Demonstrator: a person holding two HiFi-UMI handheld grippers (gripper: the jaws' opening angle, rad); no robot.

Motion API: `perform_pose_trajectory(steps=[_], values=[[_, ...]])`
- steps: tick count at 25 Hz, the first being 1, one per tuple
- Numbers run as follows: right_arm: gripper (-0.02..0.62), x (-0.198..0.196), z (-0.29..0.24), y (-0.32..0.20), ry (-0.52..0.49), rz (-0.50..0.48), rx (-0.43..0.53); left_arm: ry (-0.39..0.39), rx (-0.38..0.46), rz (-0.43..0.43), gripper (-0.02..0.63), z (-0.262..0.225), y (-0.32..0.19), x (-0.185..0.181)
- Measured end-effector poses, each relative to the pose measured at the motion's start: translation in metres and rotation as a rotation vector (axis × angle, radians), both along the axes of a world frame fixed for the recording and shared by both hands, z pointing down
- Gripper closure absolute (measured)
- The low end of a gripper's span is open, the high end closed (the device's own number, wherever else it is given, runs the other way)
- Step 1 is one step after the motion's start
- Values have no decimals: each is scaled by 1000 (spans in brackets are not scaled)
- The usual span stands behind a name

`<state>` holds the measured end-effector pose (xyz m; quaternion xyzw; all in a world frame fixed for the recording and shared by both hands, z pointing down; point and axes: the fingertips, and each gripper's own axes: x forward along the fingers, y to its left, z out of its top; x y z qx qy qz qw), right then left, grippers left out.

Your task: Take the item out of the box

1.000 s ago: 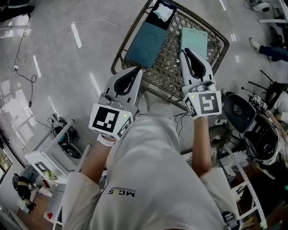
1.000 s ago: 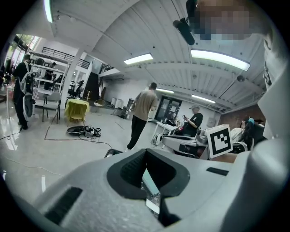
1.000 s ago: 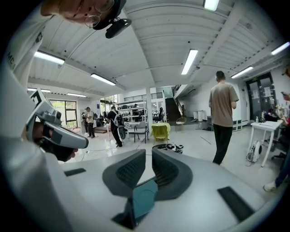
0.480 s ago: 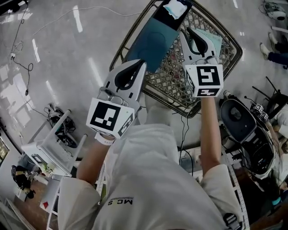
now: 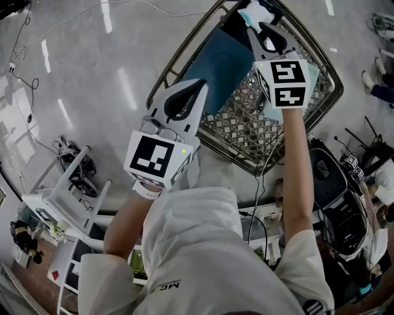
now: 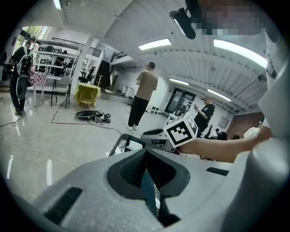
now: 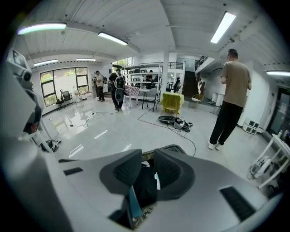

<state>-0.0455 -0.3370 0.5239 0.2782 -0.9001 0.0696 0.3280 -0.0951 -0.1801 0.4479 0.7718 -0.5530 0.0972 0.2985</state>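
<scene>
A wire mesh basket [image 5: 246, 126] holds a flat dark teal box [image 5: 225, 61], and beyond it a black open box with a pale item [image 5: 253, 12] inside. A light teal lid [image 5: 313, 77] lies at the basket's right side. My right gripper [image 5: 261, 26] hovers over the black box; its jaws stand a narrow gap apart with nothing between them, and in the right gripper view [image 7: 147, 156] the dark box [image 7: 146, 181] shows through that gap. My left gripper [image 5: 200, 86] is shut and empty at the teal box's near left edge. In the left gripper view [image 6: 146, 152] the basket [image 6: 118, 144] lies ahead.
A white rack [image 5: 68, 191] stands on the floor at the left and an office chair [image 5: 335, 191] at the right. Cables [image 5: 18, 37] run over the glossy floor. A person [image 7: 231, 99] stands beyond the basket, near a yellow-draped table [image 7: 172, 102].
Both grippers moved forward over the basket. The right one went from above the light teal lid to the far black box. The left one advanced to the teal box's edge.
</scene>
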Motion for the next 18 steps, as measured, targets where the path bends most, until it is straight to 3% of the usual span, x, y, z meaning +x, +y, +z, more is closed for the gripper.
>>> perform_pose_trajectory(steps=[18], values=[[488, -22, 143, -43, 360, -192, -114, 33, -80, -9, 581, 68, -13, 0]])
